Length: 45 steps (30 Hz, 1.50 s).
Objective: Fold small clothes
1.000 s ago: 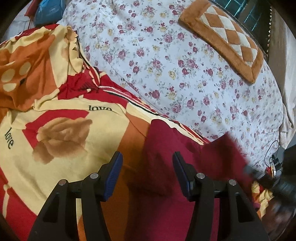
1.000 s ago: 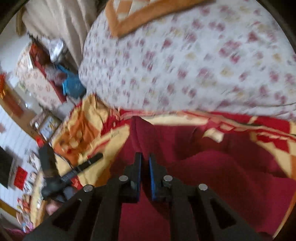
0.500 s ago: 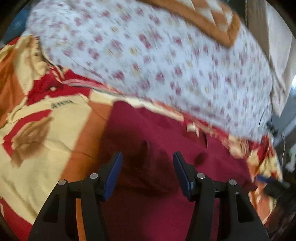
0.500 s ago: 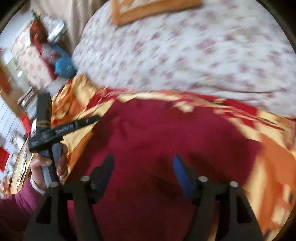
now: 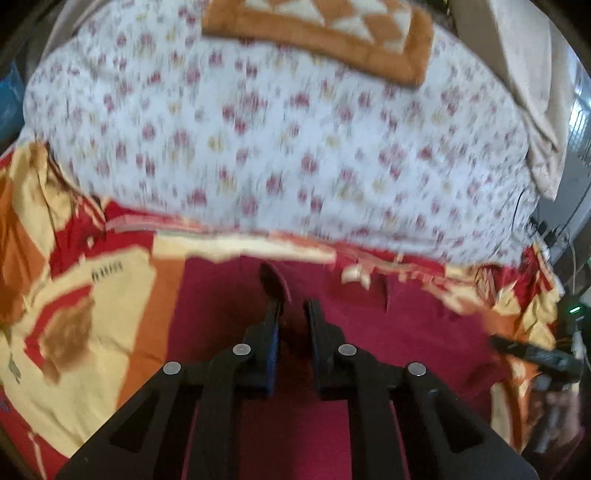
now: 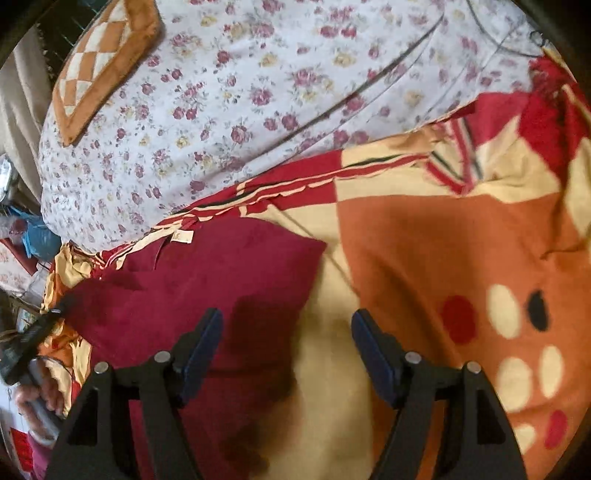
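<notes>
A dark red garment lies spread on a patterned red, orange and cream blanket. My left gripper is nearly shut and pinches a raised fold of the garment between its jaws. In the right wrist view the garment lies left of centre, with a cream label at its far edge. My right gripper is open and empty, above the garment's right edge and the blanket.
A white floral quilt is heaped behind the blanket, with an orange checked cushion on top. The other hand-held gripper shows at the right edge of the left wrist view and at the left edge of the right wrist view.
My left gripper has closed from wide open onto a fold of the garment. My right gripper let go of the garment, opened and swung to the right over the blanket.
</notes>
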{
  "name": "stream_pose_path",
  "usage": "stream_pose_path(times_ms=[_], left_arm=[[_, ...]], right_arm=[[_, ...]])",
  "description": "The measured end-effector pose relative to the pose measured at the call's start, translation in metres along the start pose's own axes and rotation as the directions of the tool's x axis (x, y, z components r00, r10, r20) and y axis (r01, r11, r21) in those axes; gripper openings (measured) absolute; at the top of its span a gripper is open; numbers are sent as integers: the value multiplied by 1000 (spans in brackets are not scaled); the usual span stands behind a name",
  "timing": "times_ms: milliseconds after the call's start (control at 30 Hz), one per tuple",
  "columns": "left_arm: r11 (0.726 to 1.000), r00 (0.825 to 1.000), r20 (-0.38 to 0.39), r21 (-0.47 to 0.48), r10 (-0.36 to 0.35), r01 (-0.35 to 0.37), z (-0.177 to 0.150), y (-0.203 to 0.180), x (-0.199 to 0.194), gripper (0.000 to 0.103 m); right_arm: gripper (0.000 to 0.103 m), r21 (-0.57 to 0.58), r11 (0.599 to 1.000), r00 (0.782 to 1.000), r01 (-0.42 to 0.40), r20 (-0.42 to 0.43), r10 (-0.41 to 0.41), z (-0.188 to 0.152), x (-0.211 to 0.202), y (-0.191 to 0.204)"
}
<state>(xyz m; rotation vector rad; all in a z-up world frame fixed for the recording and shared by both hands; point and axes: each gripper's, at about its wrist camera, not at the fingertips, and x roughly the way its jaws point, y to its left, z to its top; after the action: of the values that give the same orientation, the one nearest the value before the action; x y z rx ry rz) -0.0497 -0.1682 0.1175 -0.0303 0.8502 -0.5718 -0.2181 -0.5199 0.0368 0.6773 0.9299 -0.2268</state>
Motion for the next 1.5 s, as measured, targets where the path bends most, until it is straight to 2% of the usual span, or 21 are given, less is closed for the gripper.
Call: stream_pose_path(times_ms=[67,133,167,233,300,333,400,500,600,633,667,767,967,1000,1067,1100,1233,1267,1300,1367,1500], left_arm=[[1000,1000,21,-10,18,-18,8,4,-4,3],[998,998,19,-26,52,-51,9,12,0,3],[997,997,9,-35,70,-70,6,19,4,3],[993,994,-26,-46,104,-105,-5,30,18,3],[988,988,-58,-53,145,-148,-18,38,34,3],[985,983,-98,-62,154,-161,-26,43,47,3],[982,978,-141,-85,156,-169,-37,48,59,3],[982,981,-132,-105,141,-155,-43,52,59,3],[982,982,-134,-109,136,-151,-44,53,58,3],[982,981,-134,-109,137,-152,-45,54,57,3],[982,981,-135,-110,138,-154,-46,54,57,3],[982,981,-140,-115,135,-151,-47,53,57,3],[981,979,-142,-106,144,-159,-47,51,55,3],[981,979,-143,-108,146,-162,-47,51,55,3],[980,978,-142,-106,152,-168,-48,50,55,3],[980,977,-142,-104,157,-172,-48,49,55,3],[979,975,-145,-94,168,-183,-48,47,56,3],[979,975,-146,-92,169,-183,-49,48,56,3],[979,975,-147,-90,169,-184,-49,47,57,3],[979,974,-145,-81,174,-187,-49,46,57,3],[978,973,-140,-68,186,-197,-50,44,61,4]], right_arm=[[76,38,999,999,31,-17,-31,4,15,6],[72,71,997,999,10,-33,-7,8,26,6],[48,52,999,1000,-1,-21,2,11,27,11],[18,-51,996,997,71,36,-69,17,23,28],[14,-141,971,977,191,121,-175,21,20,41],[11,-167,944,956,283,129,-264,22,27,43],[11,-146,946,957,289,68,-282,24,34,35],[12,-85,984,987,156,47,-153,15,12,32],[33,-122,992,999,39,38,-35,-4,-8,45],[34,-173,985,1000,21,14,-19,-17,-8,54],[34,-214,976,999,30,-15,-34,-27,-4,60],[36,-357,918,977,172,-60,-207,-61,11,68],[38,-254,963,992,95,-53,-112,-57,-23,51],[42,-228,969,994,92,-32,-102,-52,-27,48],[69,-161,983,996,89,8,-89,-38,-27,42],[72,-137,987,997,81,9,-81,-31,-21,40],[68,-119,991,996,57,-61,-64,-16,22,43],[50,-125,990,995,63,-67,-72,-16,29,44],[38,-133,988,994,84,-58,-93,-17,32,46],[22,-137,984,994,111,4,-112,-17,28,48],[19,-175,962,978,207,47,-202,-16,30,51]])
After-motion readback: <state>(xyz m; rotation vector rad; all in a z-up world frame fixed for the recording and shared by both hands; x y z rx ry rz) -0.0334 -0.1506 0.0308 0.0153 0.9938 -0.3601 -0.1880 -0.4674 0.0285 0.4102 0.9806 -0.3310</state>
